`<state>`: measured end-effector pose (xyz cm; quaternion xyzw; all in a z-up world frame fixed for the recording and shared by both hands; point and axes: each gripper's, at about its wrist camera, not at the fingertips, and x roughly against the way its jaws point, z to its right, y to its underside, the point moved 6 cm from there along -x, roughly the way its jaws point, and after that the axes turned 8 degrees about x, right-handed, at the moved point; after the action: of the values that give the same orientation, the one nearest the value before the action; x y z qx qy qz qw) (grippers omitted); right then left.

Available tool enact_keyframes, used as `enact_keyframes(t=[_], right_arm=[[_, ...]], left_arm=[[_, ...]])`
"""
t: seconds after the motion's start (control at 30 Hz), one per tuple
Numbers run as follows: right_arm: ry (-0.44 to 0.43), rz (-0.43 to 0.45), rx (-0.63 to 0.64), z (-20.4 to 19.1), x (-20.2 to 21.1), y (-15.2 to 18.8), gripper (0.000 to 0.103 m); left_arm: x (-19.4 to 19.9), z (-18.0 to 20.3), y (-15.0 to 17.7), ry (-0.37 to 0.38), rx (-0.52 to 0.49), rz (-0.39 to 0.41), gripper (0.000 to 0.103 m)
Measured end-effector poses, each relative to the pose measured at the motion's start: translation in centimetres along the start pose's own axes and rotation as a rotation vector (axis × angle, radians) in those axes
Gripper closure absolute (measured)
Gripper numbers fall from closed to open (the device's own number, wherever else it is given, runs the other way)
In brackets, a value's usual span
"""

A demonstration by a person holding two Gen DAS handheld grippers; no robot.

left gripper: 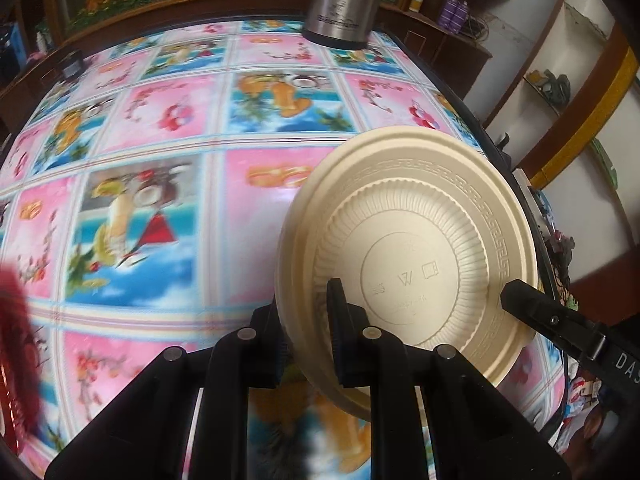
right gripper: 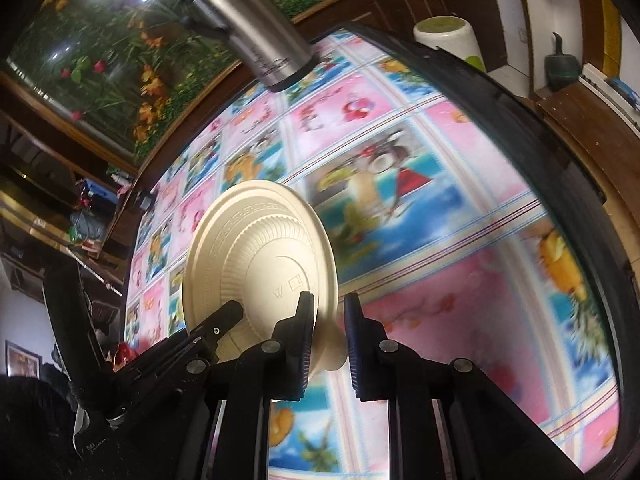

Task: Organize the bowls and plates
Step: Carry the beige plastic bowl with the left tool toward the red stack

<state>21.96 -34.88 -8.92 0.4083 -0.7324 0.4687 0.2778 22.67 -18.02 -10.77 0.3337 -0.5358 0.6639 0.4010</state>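
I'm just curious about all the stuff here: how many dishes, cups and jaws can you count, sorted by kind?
Cream plates: 1, held up on edge by both tools
Steel mugs: 1, standing on the table
White-and-green containers: 1, beyond the table's edge
Grippers: 2, left gripper and right gripper
Total: 5

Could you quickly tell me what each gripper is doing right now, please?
Left gripper: shut on the cream plate's rim.
Right gripper: jaws around the plate's rim with a gap; grip cannot be told.
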Motion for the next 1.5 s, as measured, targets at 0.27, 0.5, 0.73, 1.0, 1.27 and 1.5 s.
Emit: enact_keyframes(t=[0.27,0.5,0.73,1.0,1.27,1.5], right_arm=[[0.010,0.004,0.061,-3.6,0.5,1.9,0.087],[0.015,0.013,0.108,-6.0,1.0,3.3,0.087],[0.007,0.019,0.144,-8.0,1.2,4.6,0.087],[0.001,0.015,0.167,-9.5,0.9,6.0,0.087],[0.008,0.013,0.211,-11.1,0.7,6.8,0.088],[0.011,0.004,0.266,-13.5,0.0,7.0,0.088]], left_arm=[[1.8,-3.0,1.3,-0.004,0.029,0.024,0.088],[3.2,-5.1,2.0,0.001,0.043,0.051,0.088],[4.6,-7.1,2.9,-0.006,0.056,0.085,0.087],[5.2,-8.7,3.8,-0.012,0.067,0.097,0.088],[5.7,-10.2,4.4,-0.011,0.095,0.109,0.088],[6.2,-12.5,4.4,-0.011,0.140,0.111,0.087]])
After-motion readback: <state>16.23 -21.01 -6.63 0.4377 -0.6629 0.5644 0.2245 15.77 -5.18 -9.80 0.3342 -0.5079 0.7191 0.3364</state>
